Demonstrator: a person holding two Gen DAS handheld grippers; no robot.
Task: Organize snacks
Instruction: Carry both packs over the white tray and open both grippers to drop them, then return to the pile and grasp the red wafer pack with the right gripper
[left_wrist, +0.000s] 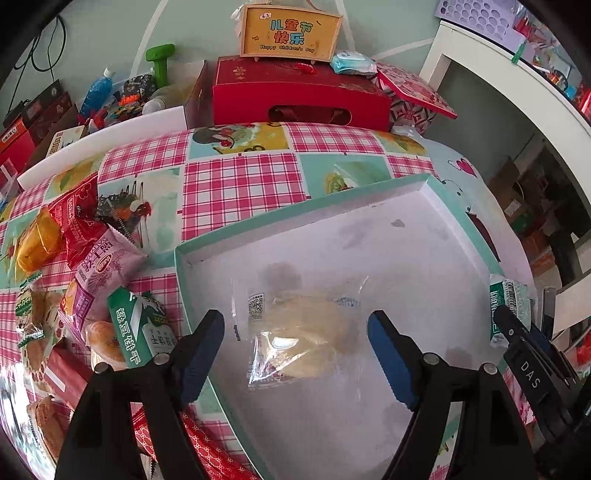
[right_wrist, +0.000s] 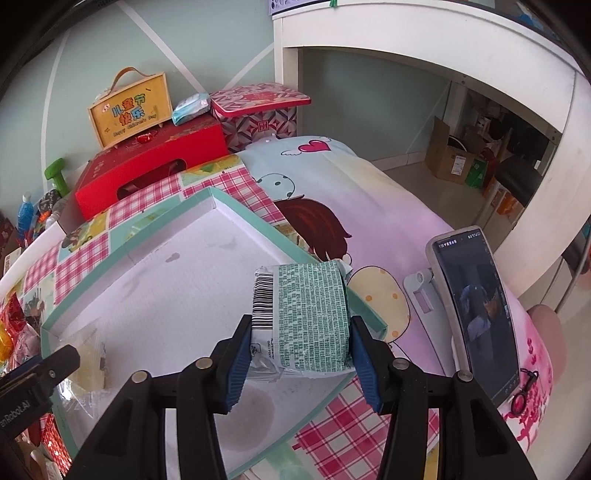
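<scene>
Snack drop over the tray (left_wrist: 236, 236)
Left gripper (left_wrist: 295, 354) released above the clear-wrapped pastry (left_wrist: 306, 339) inside; right gripper (right_wrist: 299, 354) grasping the green packet (right_wrist: 310, 317) over its right rim.

A tray (left_wrist: 424, 192) lies on the table (left_wrist: 240, 177) with a pastry (left_wrist: 299, 332) inside; snacks (left_wrist: 92, 280) lie left, boxes (left_wrist: 299, 92) beyond, a phone (right_wrist: 476, 314) right.

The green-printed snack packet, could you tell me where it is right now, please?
In the right wrist view the green-printed snack packet is clamped in the right gripper, above the near right edge of the teal-rimmed tray, left of the phone.
</scene>
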